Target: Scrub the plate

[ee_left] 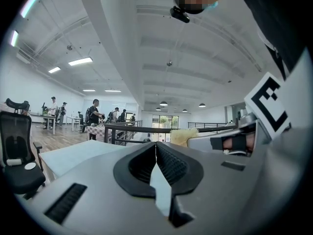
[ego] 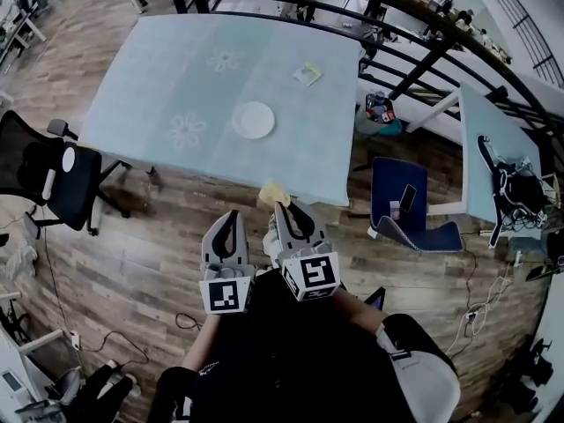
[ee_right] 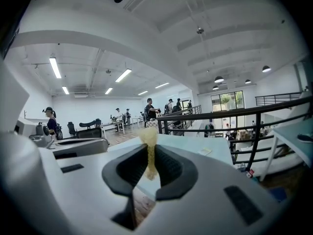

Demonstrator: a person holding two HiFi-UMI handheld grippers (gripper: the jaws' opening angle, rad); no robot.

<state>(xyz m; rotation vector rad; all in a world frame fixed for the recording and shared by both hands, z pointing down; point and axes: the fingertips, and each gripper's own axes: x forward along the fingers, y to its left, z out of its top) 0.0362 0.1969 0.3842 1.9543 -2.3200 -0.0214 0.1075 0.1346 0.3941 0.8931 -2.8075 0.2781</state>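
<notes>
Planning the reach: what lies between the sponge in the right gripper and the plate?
Head view: only bare tablecloth between the sponge and plate.

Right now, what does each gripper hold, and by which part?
The right gripper pinches a yellow sponge by one end, the rest past its tips. The left gripper is shut, empty.

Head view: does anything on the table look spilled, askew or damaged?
Nothing stands out. The plate lies flat and whole on the table, with no spill around it; the right gripper is shut on a yellow sponge.
</notes>
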